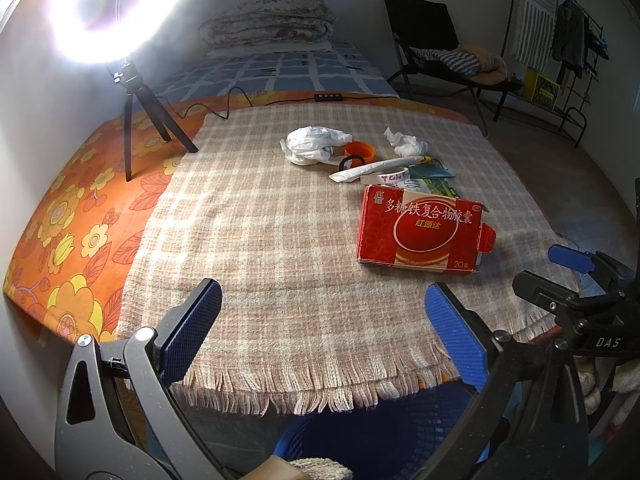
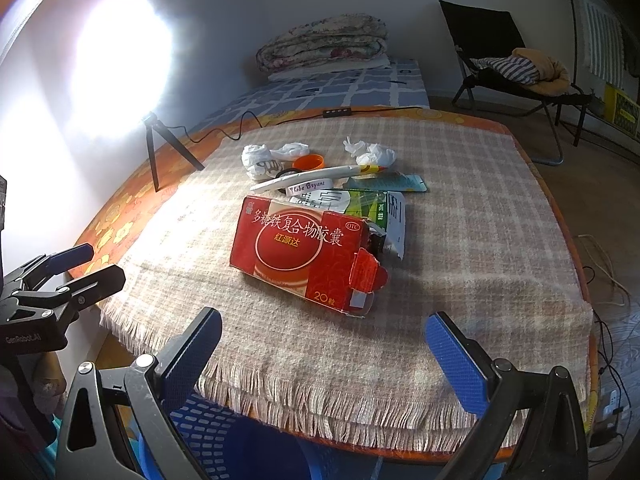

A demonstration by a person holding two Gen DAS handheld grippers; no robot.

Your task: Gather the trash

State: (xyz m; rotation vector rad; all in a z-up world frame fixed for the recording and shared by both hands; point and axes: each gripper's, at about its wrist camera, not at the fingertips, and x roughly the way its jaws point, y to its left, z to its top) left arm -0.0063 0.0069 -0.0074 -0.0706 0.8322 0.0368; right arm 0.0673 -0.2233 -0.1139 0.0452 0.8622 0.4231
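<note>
Left wrist view: the left gripper (image 1: pixel 322 320) hangs at the near fringe of the checked cloth (image 1: pixel 260 220), jaws spread wide and holding nothing. The blue basket (image 1: pixel 380 440) sits directly beneath it, below the table edge, presumably placed there so trash can be dropped straight down. The red medicine box (image 1: pixel 420 230) lies ahead and to the right of this gripper, flat on the cloth with its end flap open. Beyond it the smaller litter is bunched together: a crumpled white bag (image 1: pixel 312 144), an orange cap (image 1: pixel 360 151), a wad of tissue (image 1: pixel 406 143) and a white wrapper (image 1: pixel 376 169). The ring light tripod (image 1: pixel 136 120) stands far ahead to the left, well apart from the trash; its cable (image 1: pixel 240 98) runs along the far edge and obstructs nothing. Right wrist view: the right gripper (image 2: pixel 324 352) is likewise released and empty, held over the near fringe. The red box (image 2: pixel 304 248) lies just ahead of it, nearest of all items and unobstructed, so judged the likely first pick. A green-and-white carton (image 2: pixel 376 208) lies partly under the box's far side, and a white band (image 2: pixel 308 187) with writing sits beyond. The basket rim (image 2: pixel 224 432) shows below to the left. The left gripper (image 2: pixel 76 268) appears at the left margin, clear of the approach.
</note>
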